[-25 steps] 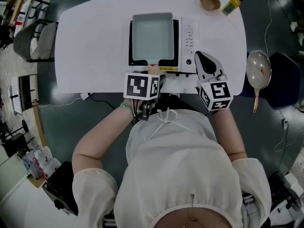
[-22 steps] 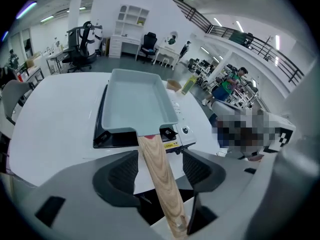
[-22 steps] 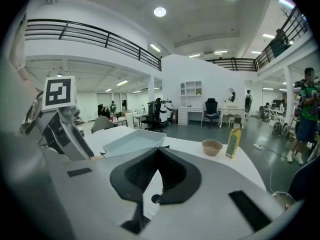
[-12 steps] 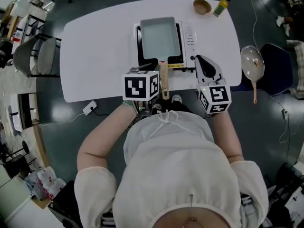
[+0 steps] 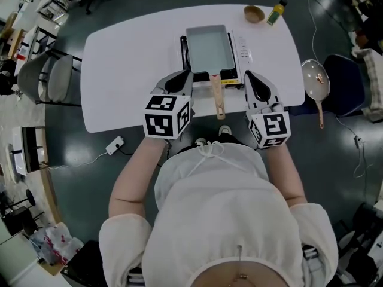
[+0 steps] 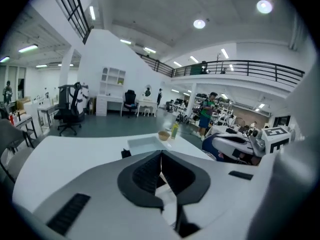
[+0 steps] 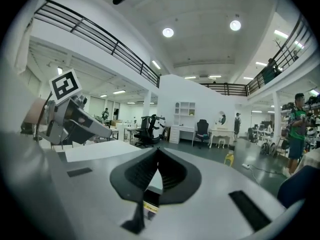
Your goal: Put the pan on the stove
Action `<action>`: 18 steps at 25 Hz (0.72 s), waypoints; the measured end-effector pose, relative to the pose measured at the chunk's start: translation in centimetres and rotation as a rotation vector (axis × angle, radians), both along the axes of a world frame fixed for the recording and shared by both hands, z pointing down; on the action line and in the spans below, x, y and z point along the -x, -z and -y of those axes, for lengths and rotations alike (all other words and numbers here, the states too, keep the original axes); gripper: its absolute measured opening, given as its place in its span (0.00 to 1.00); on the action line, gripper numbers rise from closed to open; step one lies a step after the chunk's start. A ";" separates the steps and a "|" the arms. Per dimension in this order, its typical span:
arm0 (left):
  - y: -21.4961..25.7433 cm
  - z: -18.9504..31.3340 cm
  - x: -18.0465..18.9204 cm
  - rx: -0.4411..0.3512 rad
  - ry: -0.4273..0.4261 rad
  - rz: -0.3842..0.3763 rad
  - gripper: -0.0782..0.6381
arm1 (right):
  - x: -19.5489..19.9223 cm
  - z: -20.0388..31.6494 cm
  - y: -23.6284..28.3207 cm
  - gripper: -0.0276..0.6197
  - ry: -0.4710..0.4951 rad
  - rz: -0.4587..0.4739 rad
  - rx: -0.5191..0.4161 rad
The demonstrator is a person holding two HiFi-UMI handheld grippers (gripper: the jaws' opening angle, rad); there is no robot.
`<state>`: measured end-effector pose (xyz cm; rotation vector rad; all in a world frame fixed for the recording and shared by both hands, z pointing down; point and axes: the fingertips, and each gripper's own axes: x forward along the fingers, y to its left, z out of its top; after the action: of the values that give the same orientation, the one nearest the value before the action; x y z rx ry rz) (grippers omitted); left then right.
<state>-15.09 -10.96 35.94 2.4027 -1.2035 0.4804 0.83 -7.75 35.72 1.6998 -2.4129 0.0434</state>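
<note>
A rectangular grey pan (image 5: 209,46) sits on the black and white portable stove (image 5: 242,48) at the middle of the white table (image 5: 125,58). Its wooden handle (image 5: 217,94) juts over the near table edge. My left gripper (image 5: 185,76) hovers just left of the handle, shut with nothing between its jaws. To the handle's right, my right gripper (image 5: 251,76) is also shut and empty, by the stove's control panel. The left gripper view shows the left gripper (image 6: 161,156) pointing over the pan (image 6: 144,144). In the right gripper view the right gripper (image 7: 158,151) faces the stove's edge.
A wooden bowl (image 5: 254,13) and a yellow bottle (image 5: 276,11) stand at the table's far right corner. A round pan (image 5: 315,79) lies on a dark chair right of the table. Grey chairs (image 5: 48,76) stand to the left. A power strip (image 5: 115,143) lies on the floor.
My left gripper let go of the pan handle, drew off to the left and closed its jaws. The pan stays on the stove. The right gripper has barely moved.
</note>
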 end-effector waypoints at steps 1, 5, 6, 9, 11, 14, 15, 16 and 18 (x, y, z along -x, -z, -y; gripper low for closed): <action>0.9 -0.1 0.6 -0.050 -0.004 -0.011 0.14 | 0.5 -0.2 0.2 0.05 0.007 -0.008 -0.011; 4.1 -0.6 2.7 -0.246 -0.035 -0.058 0.14 | 1.9 -0.8 1.0 0.05 0.022 -0.028 -0.049; 4.8 -0.8 3.2 -0.290 -0.048 -0.070 0.14 | 2.3 -0.9 1.1 0.05 0.024 -0.029 -0.058; 6.2 -1.4 4.5 -0.408 -0.078 -0.083 0.14 | 3.1 -1.0 1.7 0.05 0.027 -0.022 -0.084; 6.7 -1.8 5.1 -0.472 -0.089 -0.082 0.14 | 3.5 -1.0 2.1 0.05 0.027 -0.013 -0.101; 6.9 -1.9 5.6 -0.521 -0.089 -0.079 0.14 | 4.0 -0.8 2.5 0.05 0.021 -0.013 -0.119; 6.9 -1.9 5.7 -0.522 -0.086 -0.081 0.14 | 4.0 -0.7 2.5 0.05 0.018 -0.015 -0.121; 6.8 -1.9 5.8 -0.519 -0.083 -0.085 0.14 | 4.1 -0.7 2.6 0.05 0.016 -0.016 -0.120; 6.7 -1.8 6.1 -0.508 -0.077 -0.094 0.14 | 4.2 -0.6 2.7 0.05 0.014 -0.015 -0.117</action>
<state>-21.17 -9.19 29.25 2.8629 -1.3167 0.0809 -3.38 -7.16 33.02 1.7241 -2.4608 -0.1146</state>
